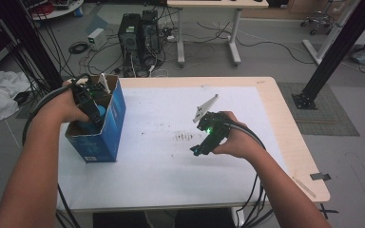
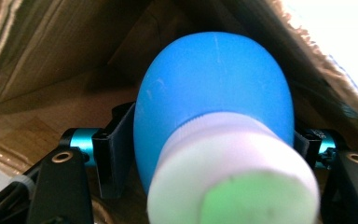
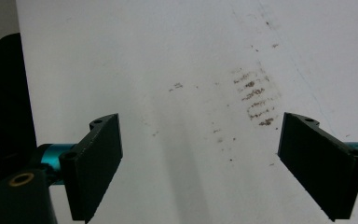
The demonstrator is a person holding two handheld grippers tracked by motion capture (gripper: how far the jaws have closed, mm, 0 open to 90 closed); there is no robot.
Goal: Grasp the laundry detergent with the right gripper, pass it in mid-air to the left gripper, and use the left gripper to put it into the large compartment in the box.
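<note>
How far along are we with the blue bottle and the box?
Done: the left claw is shut on the blue bottle inside the blue box. In hand: the bottle, still within the cardboard walls. Left: whether it goes in or out, I cannot tell. The right claw is open, empty.

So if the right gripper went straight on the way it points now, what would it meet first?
Probably the white sheet on the table. The right gripper is open with nothing between its jaws, and ahead lies only the sheet with its brown smudges. How far off the sheet is can't be told.
</note>
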